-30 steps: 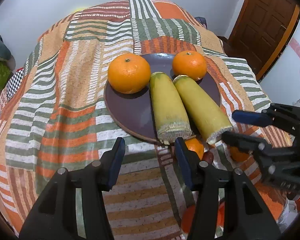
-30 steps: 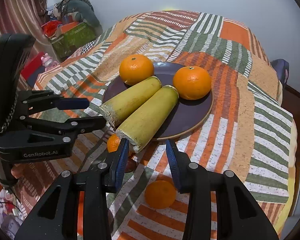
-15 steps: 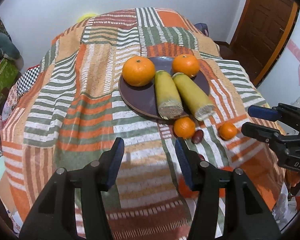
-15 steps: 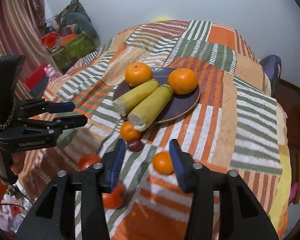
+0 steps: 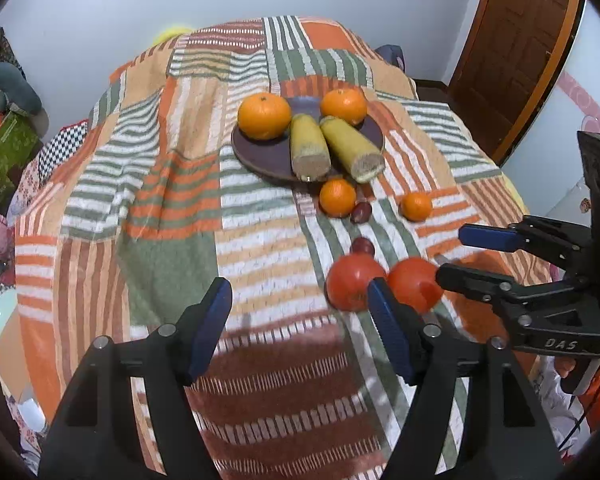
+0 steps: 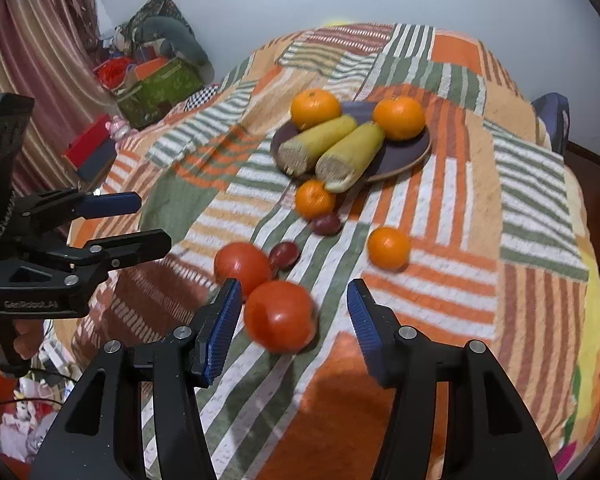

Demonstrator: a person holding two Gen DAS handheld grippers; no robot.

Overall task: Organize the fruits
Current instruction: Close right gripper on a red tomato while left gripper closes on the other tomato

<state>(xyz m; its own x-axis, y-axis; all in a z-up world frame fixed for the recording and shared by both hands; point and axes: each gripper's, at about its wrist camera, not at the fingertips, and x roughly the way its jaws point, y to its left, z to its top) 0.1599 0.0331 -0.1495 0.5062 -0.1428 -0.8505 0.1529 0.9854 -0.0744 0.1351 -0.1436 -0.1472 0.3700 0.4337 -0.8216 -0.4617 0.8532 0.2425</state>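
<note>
A dark plate (image 5: 268,156) (image 6: 404,156) on the striped cloth holds two large oranges (image 5: 264,115) (image 6: 399,117) and two yellow-green cut stalks (image 5: 309,147) (image 6: 350,157). On the cloth in front lie two small oranges (image 5: 337,197) (image 6: 388,247), two dark red small fruits (image 5: 361,212) (image 6: 285,255) and two red tomatoes (image 5: 353,286) (image 6: 280,316). My left gripper (image 5: 300,324) is open and empty above the near cloth. My right gripper (image 6: 294,316) is open, with the nearer tomato between its fingers (image 6: 223,326), untouched as far as I can tell.
The cloth-covered table (image 5: 172,208) drops off at its edges. A brown door (image 5: 512,40) stands at the right. Boxes and clutter (image 6: 156,84) lie on the floor at the left. A white wall is behind.
Both grippers have pulled back and up from the plate. The tomatoes and small fruits near the table's front have come into view. Both stay open.
</note>
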